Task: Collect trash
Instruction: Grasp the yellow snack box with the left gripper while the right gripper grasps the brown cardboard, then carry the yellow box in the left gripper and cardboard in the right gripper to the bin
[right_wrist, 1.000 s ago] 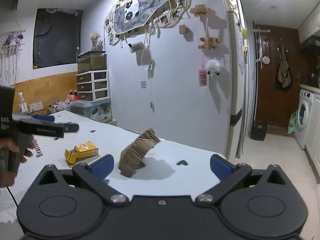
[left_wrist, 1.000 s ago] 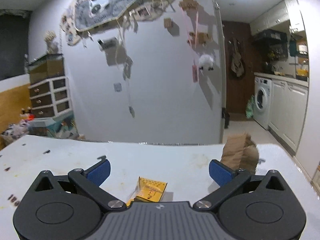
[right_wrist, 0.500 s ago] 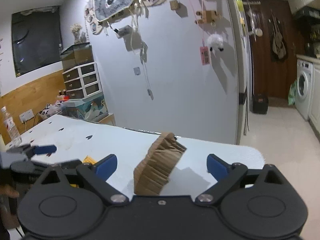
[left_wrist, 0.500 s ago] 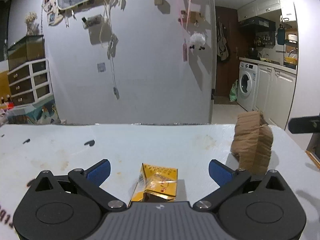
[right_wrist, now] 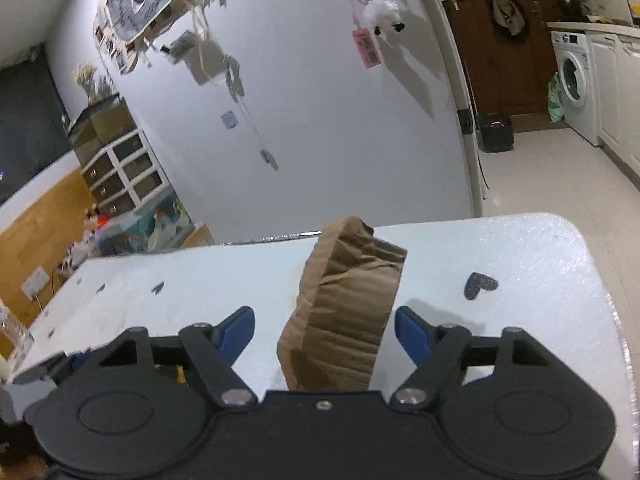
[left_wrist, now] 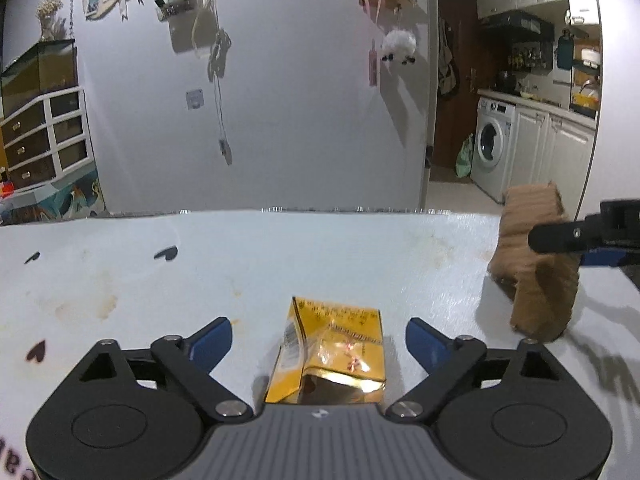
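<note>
A crushed yellow carton [left_wrist: 334, 350] lies on the white table [left_wrist: 280, 256], between the open blue-tipped fingers of my left gripper [left_wrist: 319, 338], which does not touch it. A crumpled brown paper bag [right_wrist: 344, 312] stands on the table between the open fingers of my right gripper [right_wrist: 325, 330]. The bag also shows in the left wrist view [left_wrist: 534, 256] at the right, with a finger of the right gripper [left_wrist: 576, 236] in front of it.
The table's far edge [left_wrist: 340, 210] meets a white wall hung with photos and ornaments. Its rounded right corner [right_wrist: 576, 236] drops to the kitchen floor. Black heart marks [right_wrist: 478, 285] dot the tabletop. A drawer cabinet [left_wrist: 40, 140] stands at the left.
Both grippers have moved forward and down. The carton now lies between the left fingers and the bag between the right fingers. Both stay open.
</note>
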Action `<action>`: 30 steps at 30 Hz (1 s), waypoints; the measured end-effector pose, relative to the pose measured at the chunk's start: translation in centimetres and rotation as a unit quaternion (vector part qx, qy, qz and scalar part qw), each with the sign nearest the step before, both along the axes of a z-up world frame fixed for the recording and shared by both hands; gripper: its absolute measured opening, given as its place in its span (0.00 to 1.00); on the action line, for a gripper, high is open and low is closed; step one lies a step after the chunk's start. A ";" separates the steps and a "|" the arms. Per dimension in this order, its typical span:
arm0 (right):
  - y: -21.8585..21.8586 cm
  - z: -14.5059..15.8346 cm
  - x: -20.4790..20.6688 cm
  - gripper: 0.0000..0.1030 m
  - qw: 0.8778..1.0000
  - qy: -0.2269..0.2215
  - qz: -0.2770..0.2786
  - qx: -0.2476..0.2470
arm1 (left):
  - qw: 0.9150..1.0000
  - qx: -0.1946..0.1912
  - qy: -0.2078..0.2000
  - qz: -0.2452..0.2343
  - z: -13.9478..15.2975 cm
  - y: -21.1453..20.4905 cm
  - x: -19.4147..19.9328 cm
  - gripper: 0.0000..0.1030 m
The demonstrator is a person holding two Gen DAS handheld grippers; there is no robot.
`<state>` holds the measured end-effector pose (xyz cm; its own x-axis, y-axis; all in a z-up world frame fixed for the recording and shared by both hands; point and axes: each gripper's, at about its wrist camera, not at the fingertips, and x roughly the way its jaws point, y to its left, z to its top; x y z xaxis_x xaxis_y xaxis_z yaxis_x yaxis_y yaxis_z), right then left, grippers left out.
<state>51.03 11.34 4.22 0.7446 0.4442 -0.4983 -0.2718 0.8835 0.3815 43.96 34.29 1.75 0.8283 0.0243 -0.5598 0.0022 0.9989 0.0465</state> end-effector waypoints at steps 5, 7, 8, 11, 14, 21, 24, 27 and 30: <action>0.4 -0.6 0.1 0.53 1.000 -0.004 -0.007 -0.003 | 1.000 0.002 0.025 0.005 -1.0 0.3 0.1 0.78; 0.4 -0.7 0.1 0.50 1.000 -0.002 -0.006 -0.001 | 0.999 0.001 0.031 0.009 -1.2 0.5 0.2 0.74; 0.3 -0.8 0.0 0.49 1.000 -0.005 -0.005 -0.002 | 1.000 -0.005 0.029 0.008 -1.2 0.6 0.1 0.71; 0.2 -0.7 -0.3 0.44 1.000 -0.017 0.005 -0.007 | 0.999 -0.017 0.027 0.009 -1.1 0.7 0.0 0.58; 0.1 -0.4 -0.6 0.38 0.999 -0.029 0.015 -0.004 | 0.999 -0.020 0.026 0.017 -1.1 0.6 -0.2 0.57; -0.2 0.2 -2.1 0.18 0.997 -0.057 0.046 -0.015 | 0.999 -0.031 0.004 0.037 0.5 -0.4 -1.6 0.56; -0.6 0.8 -2.7 0.03 0.997 -0.063 0.054 -0.009 | 0.999 -0.028 -0.010 0.038 1.6 -1.6 -2.4 0.56; -0.9 1.1 -3.5 0.03 0.995 -0.076 0.060 -0.028 | 0.999 -0.024 -0.021 0.040 2.4 -2.6 -3.0 0.56; -1.6 1.0 -3.7 0.03 0.995 -0.071 0.066 -0.021 | 0.999 -0.024 -0.027 0.037 2.6 -3.4 -3.4 0.56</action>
